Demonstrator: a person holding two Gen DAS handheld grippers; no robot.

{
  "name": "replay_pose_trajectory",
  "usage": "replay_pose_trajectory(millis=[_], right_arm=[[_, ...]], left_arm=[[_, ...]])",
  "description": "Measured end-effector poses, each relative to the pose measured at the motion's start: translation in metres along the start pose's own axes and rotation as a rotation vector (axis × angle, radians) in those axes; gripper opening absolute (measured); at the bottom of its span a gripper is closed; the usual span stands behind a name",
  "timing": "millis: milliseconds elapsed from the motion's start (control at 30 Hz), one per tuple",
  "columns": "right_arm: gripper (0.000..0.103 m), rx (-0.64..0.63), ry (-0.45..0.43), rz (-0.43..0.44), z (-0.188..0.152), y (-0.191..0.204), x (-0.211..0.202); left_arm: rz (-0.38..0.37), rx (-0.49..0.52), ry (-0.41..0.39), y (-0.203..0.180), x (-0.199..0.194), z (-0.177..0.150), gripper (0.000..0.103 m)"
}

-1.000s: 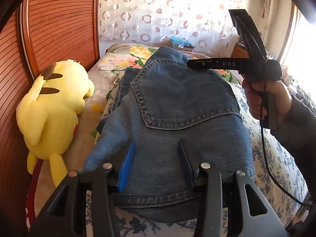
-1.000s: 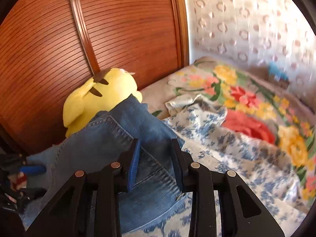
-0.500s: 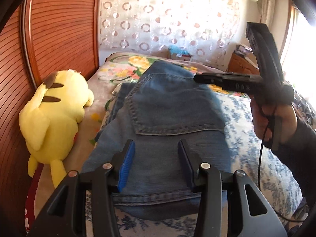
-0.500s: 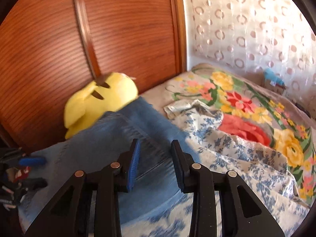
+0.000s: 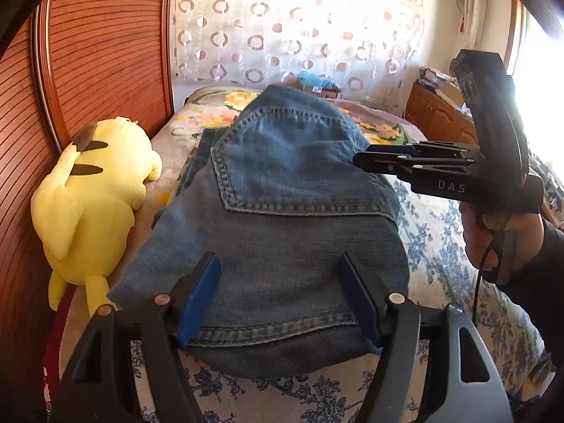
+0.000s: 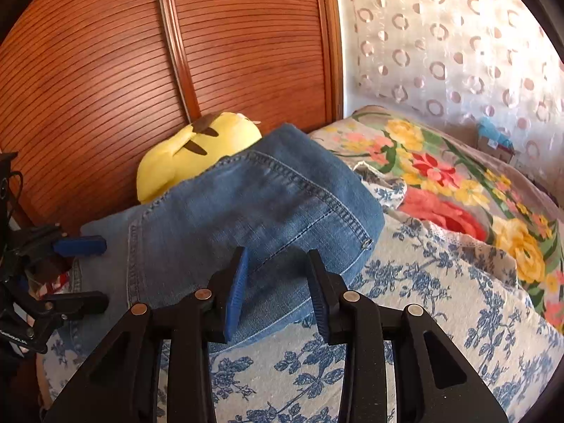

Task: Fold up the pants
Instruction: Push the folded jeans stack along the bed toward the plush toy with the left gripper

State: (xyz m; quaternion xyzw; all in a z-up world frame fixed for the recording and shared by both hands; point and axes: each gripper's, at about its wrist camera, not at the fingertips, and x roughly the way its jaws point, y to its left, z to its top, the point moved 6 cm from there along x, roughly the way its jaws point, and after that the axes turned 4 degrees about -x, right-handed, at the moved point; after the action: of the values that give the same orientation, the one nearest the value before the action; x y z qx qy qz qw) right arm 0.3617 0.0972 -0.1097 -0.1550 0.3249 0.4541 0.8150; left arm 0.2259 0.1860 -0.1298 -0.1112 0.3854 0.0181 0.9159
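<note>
The blue denim pants lie folded in a thick bundle on the bed, back pocket up; they also show in the right wrist view. My left gripper is open and empty, hovering over the waistband end of the bundle. My right gripper is open and empty, just above the bundle's right edge; in the left wrist view it shows side-on at the right of the pants. The left gripper also shows at the left edge of the right wrist view.
A yellow plush toy lies left of the pants against the wooden slatted wall. The bed has a blue floral cover and a bright flowered blanket beyond. A curtain and a wooden cabinet stand behind.
The left gripper has opened wider over the pants. The right gripper has shifted down and towards the bundle's right edge. The pants have settled flatter.
</note>
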Motion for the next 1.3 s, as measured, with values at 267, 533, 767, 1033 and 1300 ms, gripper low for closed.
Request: replay_pose_trajectory(millis=[267, 533, 767, 1033, 1300], right_arm=[[0.034, 0.001, 0.023, -0.002, -0.015, -0.001, 0.010], [0.034, 0.012, 0.042, 0.002, -0.024, 0.001, 0.015], [0.040, 0.050, 0.016, -0.016, -0.021, -0.002, -0.002], [0.046, 0.033, 0.011, -0.045, -0.034, 0.008, -0.033], [0.052, 0.073, -0.034, -0.082, -0.048, 0.009, -0.073]], left_arm=[[0.013, 0.011, 0.007, -0.001, 0.009, -0.007, 0.073], [0.019, -0.002, 0.002, 0.001, 0.010, -0.008, 0.077], [0.040, -0.005, -0.005, 0.000, 0.004, -0.005, 0.077], [0.037, 0.024, -0.039, -0.016, -0.010, 0.001, 0.077], [0.023, 0.050, -0.092, -0.037, -0.028, 0.005, 0.083]])
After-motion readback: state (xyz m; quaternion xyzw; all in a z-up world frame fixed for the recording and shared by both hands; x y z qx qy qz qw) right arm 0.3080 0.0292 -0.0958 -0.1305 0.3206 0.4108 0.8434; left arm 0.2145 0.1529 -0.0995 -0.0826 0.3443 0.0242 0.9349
